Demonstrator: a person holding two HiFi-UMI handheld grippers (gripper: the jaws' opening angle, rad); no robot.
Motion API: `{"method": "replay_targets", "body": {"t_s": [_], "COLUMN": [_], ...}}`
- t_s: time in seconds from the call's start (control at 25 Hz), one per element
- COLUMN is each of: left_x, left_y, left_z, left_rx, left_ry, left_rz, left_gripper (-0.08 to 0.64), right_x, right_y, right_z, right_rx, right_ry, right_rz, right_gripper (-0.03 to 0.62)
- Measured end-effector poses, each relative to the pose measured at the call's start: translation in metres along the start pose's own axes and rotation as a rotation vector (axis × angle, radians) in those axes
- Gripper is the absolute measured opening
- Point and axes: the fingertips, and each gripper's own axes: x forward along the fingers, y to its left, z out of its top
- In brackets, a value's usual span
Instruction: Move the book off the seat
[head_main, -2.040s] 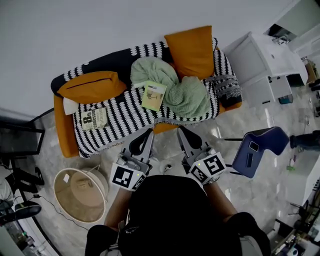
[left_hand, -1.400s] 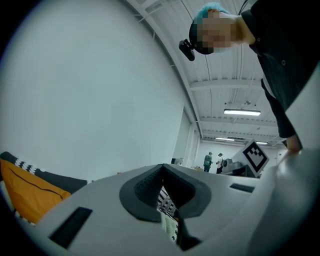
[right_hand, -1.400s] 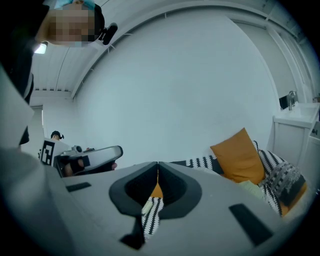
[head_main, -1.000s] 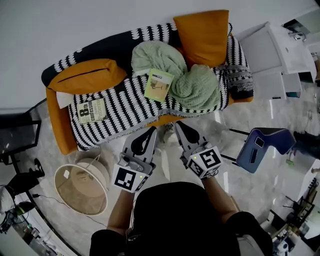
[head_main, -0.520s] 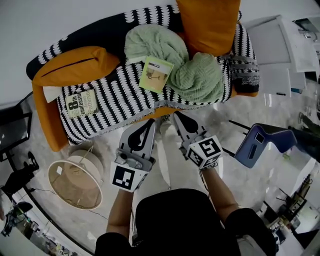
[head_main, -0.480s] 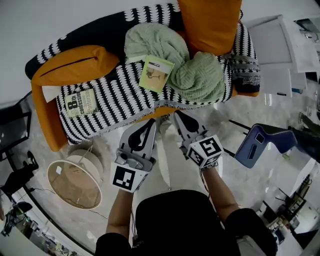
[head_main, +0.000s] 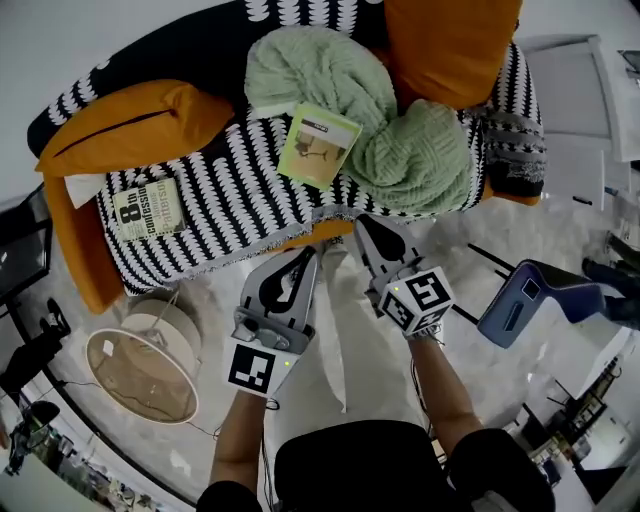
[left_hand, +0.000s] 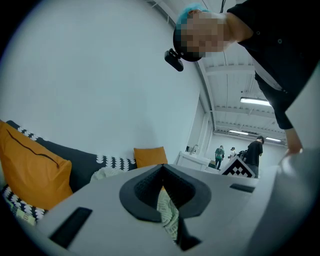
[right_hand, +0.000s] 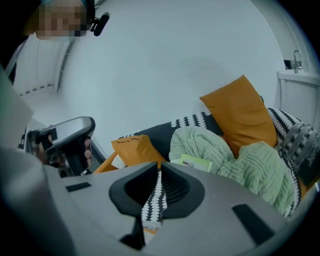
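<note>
A pale green book (head_main: 318, 147) lies on the seat of a sofa (head_main: 230, 205) covered by a black-and-white throw. Its far edge leans on a crumpled green blanket (head_main: 400, 150). A second book (head_main: 146, 208), printed with a large "8", lies at the seat's left end. My left gripper (head_main: 309, 251) is shut and empty, just short of the seat's front edge. My right gripper (head_main: 361, 221) is also shut and empty, its tip at that front edge below the blanket. The right gripper view shows the green book (right_hand: 196, 162) beyond the closed jaws.
Orange cushions (head_main: 120, 125) (head_main: 452, 45) rest on the left arm and at the back right of the sofa. On the floor, a round woven lampshade (head_main: 143, 364) lies to the left and a blue chair (head_main: 535, 300) stands to the right. A white cabinet (head_main: 575, 110) stands beyond the sofa's right end.
Both grippers have sunk and moved toward the sofa's front edge, still shut. The sofa now fills more of the head view.
</note>
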Motion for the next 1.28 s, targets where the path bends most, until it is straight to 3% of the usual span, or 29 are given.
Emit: {"method": "replay_targets", "body": {"t_s": [0.52, 0.92, 1.24, 1.28], "left_x": [0.049, 0.077, 0.095, 0.096], "left_y": [0.04, 0.041, 0.044, 0.047], "left_z": [-0.073, -0.115, -0.133, -0.129], "left_rx": [0.011, -0.018, -0.035, -0.032], "left_ry": [0.013, 0.035, 0.062, 0.063], "left_rz": [0.008, 0.02, 0.002, 0.0], "left_gripper": [0.011, 0.011, 0.011, 0.011], "right_x": [0.069, 0.099, 0.129, 0.135], "right_y": [-0.058, -0.102, -0.13, -0.129], "right_z": [-0.067, -0.134, -0.164, -0.167], "right_rx": [0.018, 0.049, 0.141, 0.163], "right_ry": [0.085, 0.189, 0.204, 0.212], "right_rz": [0.018, 0.017, -0.024, -0.022], "right_gripper": [0.015, 0.015, 0.019, 0.047]}}
